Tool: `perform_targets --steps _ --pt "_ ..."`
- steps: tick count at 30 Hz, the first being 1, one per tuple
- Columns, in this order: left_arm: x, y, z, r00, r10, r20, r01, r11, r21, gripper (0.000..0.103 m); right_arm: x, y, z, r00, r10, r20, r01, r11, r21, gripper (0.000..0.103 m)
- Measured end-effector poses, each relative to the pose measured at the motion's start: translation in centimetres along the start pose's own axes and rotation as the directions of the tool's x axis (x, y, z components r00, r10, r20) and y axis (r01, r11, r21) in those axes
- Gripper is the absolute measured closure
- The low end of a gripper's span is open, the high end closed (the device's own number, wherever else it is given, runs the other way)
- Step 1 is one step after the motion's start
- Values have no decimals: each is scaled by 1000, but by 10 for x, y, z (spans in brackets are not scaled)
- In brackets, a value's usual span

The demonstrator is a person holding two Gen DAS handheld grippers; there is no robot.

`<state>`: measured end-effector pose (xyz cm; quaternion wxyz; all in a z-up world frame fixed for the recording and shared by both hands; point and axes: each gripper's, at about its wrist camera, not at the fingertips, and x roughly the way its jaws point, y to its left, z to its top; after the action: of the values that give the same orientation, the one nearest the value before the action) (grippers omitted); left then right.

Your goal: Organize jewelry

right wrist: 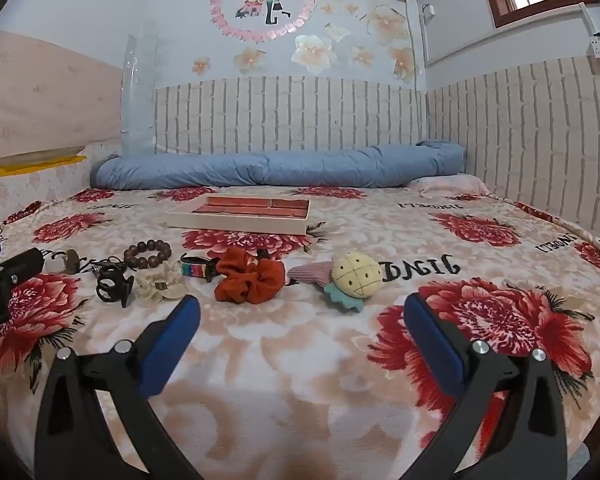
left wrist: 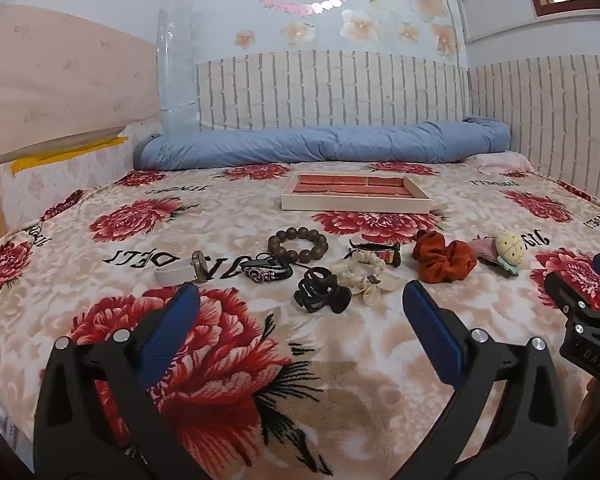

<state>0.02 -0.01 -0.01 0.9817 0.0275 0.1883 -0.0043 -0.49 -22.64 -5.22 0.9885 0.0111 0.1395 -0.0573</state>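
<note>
Jewelry lies in a loose row across the flowered blanket (left wrist: 220,216), all of it outside the tray (left wrist: 356,203), which sits farther back toward the rolled blue quilt (left wrist: 324,146) with its red compartments apparently bare.

From the left of the row: a white band with a brass piece (left wrist: 180,272), a dark braided bracelet (left wrist: 266,272), and behind it a wooden bead bracelet (left wrist: 298,245). Next comes a black claw clip (left wrist: 322,295), touching a cream fabric flower (left wrist: 360,278), then a striped strap (left wrist: 376,251), a rust scrunchie (left wrist: 444,258), and last a pink clip with a pineapple charm (left wrist: 504,254).

The left gripper (left wrist: 300,302) hovers short of the claw clip with its jaws spread wide and nothing between them. The right gripper (right wrist: 302,314) is likewise spread wide and empty, hanging just short of the pineapple charm and the scrunchie.

Nothing looks sorted yet, so the step in hand is probably a first pick. It would go best by taking a piece that lies apart, such as the bead bracelet or the scrunchie. The claw clip and flower touch, so a careless close could drag both. On the soft blanket, lower the fingers to straddle one piece fully before closing, then lift clear over the tray wall.
</note>
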Motion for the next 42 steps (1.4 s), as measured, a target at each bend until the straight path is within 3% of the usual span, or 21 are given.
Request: perform_targets --steps 42 --pt "4 -3 -6 1000 0 -8 0 1000 -5 5 1 -4 -3 1000 -9 -4 9 1000 -7 4"
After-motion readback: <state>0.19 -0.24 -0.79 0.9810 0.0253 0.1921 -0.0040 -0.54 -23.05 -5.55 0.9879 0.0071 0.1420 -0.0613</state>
